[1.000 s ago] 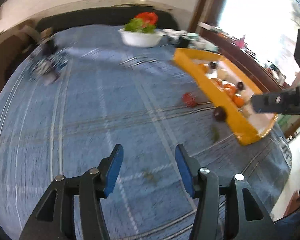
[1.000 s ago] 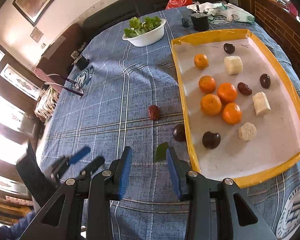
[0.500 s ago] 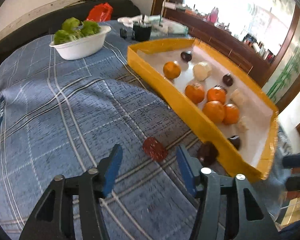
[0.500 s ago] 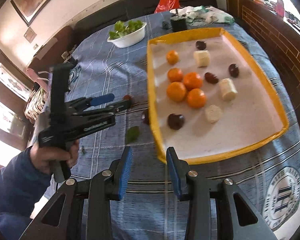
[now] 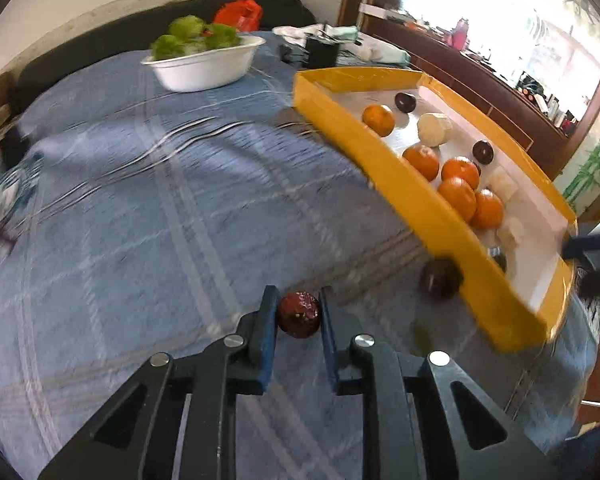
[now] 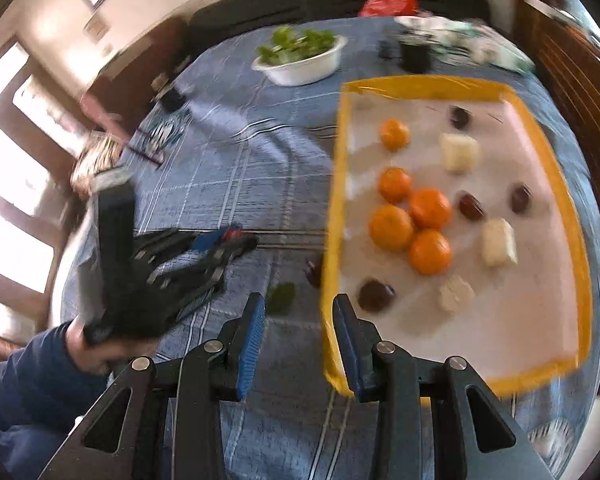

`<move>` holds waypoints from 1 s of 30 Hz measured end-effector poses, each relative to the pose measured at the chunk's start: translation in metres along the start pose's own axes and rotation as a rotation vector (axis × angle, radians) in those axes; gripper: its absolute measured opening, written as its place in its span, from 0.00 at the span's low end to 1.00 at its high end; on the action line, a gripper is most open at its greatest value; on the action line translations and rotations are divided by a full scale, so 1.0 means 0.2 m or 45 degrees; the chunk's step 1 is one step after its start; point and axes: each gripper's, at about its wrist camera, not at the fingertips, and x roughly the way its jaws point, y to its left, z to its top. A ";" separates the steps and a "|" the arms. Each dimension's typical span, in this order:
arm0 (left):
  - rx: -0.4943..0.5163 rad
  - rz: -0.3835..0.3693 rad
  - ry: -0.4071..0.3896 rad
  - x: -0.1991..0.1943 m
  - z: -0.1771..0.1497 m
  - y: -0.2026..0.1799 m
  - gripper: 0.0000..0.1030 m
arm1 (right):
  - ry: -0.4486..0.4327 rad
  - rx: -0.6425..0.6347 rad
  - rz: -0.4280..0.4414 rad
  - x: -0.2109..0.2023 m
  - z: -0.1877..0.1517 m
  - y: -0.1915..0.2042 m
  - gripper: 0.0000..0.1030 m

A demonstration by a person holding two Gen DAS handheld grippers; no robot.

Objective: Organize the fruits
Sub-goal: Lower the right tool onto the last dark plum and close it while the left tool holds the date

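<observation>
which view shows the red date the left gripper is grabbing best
The left wrist view: the red date sits sharp and close between the blue pads of the left hand-held gripper. In the right wrist view it is only a blurred red speck at that gripper's tips.

A wrinkled dark-red date (image 5: pixel 299 314) sits pinched between two blue pads, low over the blue checked cloth. To its right a darker round fruit (image 5: pixel 440 279) lies on the cloth, touching the outer wall of a yellow-rimmed tray (image 6: pixel 334 216). Inside the tray, five oranges (image 6: pixel 391 227) cluster toward the left wall, four of them bunched together; dark dates (image 6: pixel 471 205) and pale cream chunks (image 6: pixel 499 242) lie scattered to their right and nearer
</observation>
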 end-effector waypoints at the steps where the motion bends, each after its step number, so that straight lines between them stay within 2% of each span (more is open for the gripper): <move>1: -0.023 -0.002 -0.002 -0.03 -0.04 0.02 0.18 | 0.023 -0.034 -0.010 0.04 0.04 0.03 0.38; 4: -0.079 0.022 -0.004 -0.10 -0.12 0.07 0.18 | 0.089 -0.153 -0.018 0.16 0.15 0.14 0.38; 7: -0.129 0.039 -0.017 -0.13 -0.15 0.12 0.18 | 0.158 -0.236 -0.083 0.28 0.22 0.21 0.38; 11: -0.190 0.059 -0.030 -0.18 -0.20 0.19 0.19 | 0.247 -0.380 -0.257 0.46 0.27 0.30 0.38; 14: -0.217 0.062 -0.036 -0.20 -0.22 0.21 0.19 | 0.318 -0.398 -0.352 0.55 0.26 0.30 0.38; 17: -0.231 0.055 -0.041 -0.21 -0.23 0.23 0.19 | 0.384 -0.368 -0.361 0.58 0.22 0.29 0.38; 19: -0.225 0.049 -0.046 -0.22 -0.24 0.23 0.19 | 0.390 -0.336 -0.306 0.54 0.20 0.30 0.38; 21: -0.218 0.034 -0.048 -0.23 -0.23 0.23 0.19 | 0.457 -0.202 -0.084 0.47 0.17 0.28 0.38; 22: -0.212 0.029 -0.052 -0.24 -0.23 0.23 0.19 | 0.433 -0.143 0.043 0.39 0.16 0.27 0.38; 23: -0.208 0.021 -0.058 -0.24 -0.23 0.24 0.19 | 0.396 -0.140 0.063 0.34 0.17 0.27 0.38; 26: -0.200 0.004 -0.065 -0.26 -0.23 0.25 0.19 | 0.277 -0.140 -0.028 0.22 0.22 0.22 0.38; 30: -0.199 -0.009 -0.069 -0.27 -0.23 0.26 0.19 | 0.259 -0.033 -0.032 0.21 0.24 0.11 0.38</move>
